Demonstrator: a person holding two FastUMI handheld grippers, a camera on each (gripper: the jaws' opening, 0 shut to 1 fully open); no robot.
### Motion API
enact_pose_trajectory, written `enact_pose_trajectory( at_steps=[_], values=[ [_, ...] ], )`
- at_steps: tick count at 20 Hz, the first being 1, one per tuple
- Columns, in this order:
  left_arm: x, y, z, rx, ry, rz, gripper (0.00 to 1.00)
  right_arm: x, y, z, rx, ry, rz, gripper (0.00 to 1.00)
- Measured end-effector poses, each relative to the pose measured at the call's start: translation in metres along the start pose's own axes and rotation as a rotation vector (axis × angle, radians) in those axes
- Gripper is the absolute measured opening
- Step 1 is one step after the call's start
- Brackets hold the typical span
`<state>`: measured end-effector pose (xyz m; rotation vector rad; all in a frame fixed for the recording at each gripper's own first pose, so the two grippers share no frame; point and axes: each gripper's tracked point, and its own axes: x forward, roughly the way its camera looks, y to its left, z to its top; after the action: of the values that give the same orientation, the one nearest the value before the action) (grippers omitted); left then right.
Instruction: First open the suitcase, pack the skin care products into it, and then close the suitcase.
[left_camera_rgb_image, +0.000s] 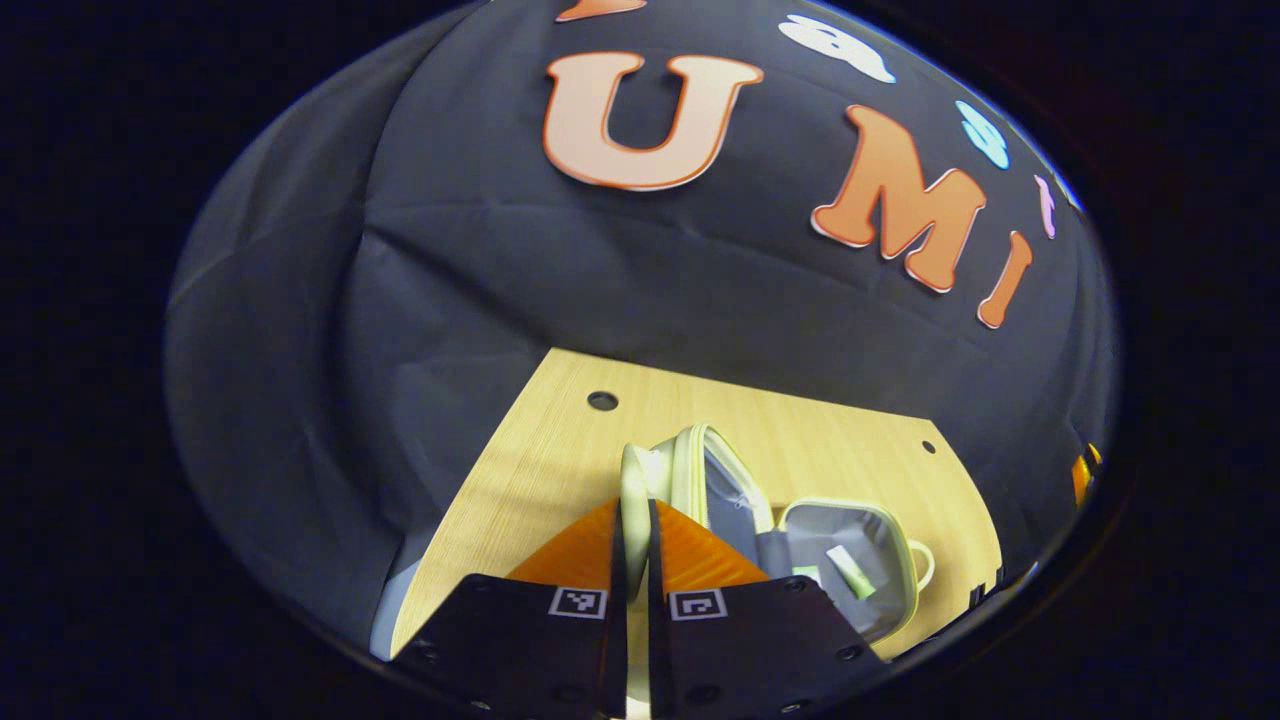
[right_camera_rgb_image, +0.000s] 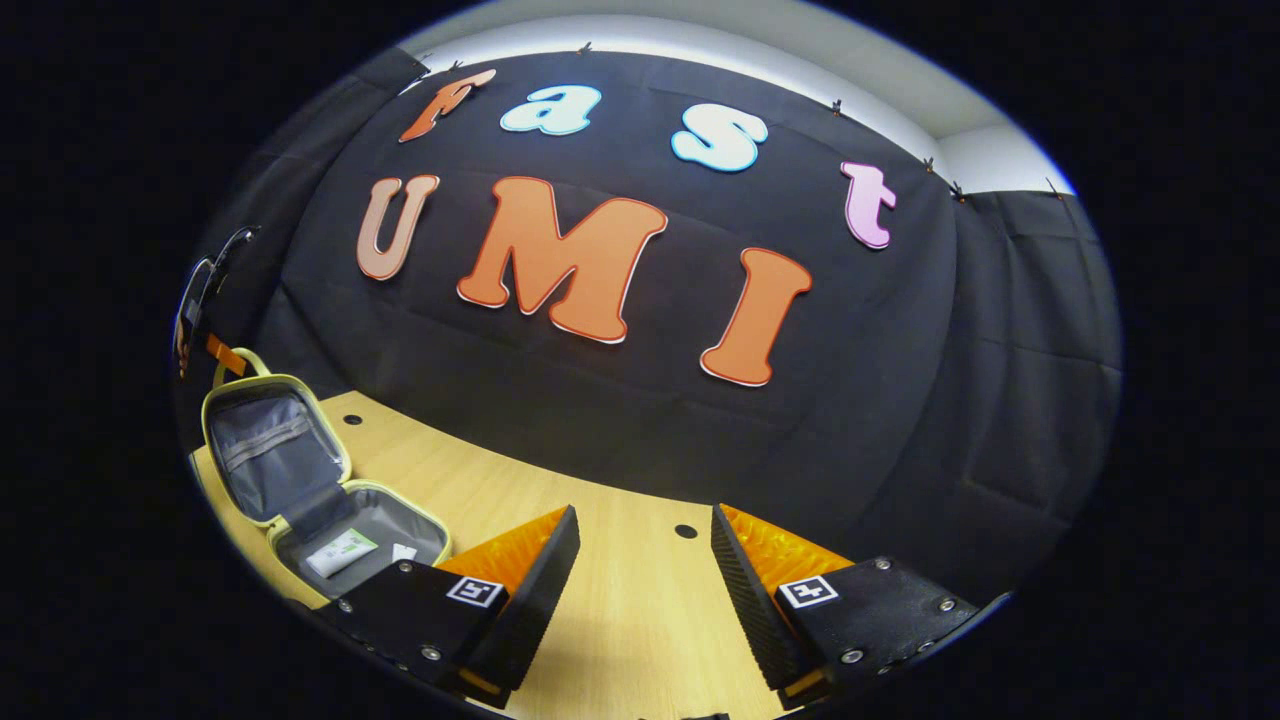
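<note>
1. left gripper (left_camera_rgb_image: 632, 545), bottom centre of the left gripper view: the two orange fingers are pinched together on the pale green edge of the suitcase lid (left_camera_rgb_image: 634, 490). clenched, grasping the lid rim.
2. the lid stands on edge just above the fingertips, tilted up from the base. my reading: it is held this way to swing it over the base, so the closing step looks under way.
3. suitcase base (left_camera_rgb_image: 880, 530), lower right of the left gripper view: lies open on the table with its grey lining showing. a small white and green skin care tube (left_camera_rgb_image: 853, 572) lies inside, so packing looks done or nearly so.
4. in the right gripper view the suitcase (right_camera_rgb_image: 300, 480) sits at the lower left, lid raised behind the base. a white and green packet (right_camera_rgb_image: 340, 552) rests flat in the base with a smaller white item beside it.
5. right gripper (right_camera_rgb_image: 645, 560), bottom centre of the right gripper view: fingers spread wide apart, released, nothing between them. it hangs over bare table, well apart from the suitcase, likely kept out of the lid's path.
6. surface: a light wood table (right_camera_rgb_image: 620, 640) with small round holes near its far edge.
7. room: black cloth wall behind the table; a strip of pale ceiling at the top of the right gripper view.
</note>
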<state>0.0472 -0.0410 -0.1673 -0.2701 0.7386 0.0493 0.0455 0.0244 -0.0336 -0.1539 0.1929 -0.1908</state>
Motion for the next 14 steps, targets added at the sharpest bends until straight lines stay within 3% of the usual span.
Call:
enact_pose_trajectory(
  at_steps=[8,14],
  values=[
    [-0.039,-0.118,0.03,0.049,-0.067,-0.116,0.07,0.008,0.015,0.007,0.026,-0.059,0.12,0.86],
    [-0.054,-0.226,0.018,0.091,-0.095,-0.225,0.09,0.013,0.024,0.003,0.066,-0.067,0.198,0.85]
  ],
)
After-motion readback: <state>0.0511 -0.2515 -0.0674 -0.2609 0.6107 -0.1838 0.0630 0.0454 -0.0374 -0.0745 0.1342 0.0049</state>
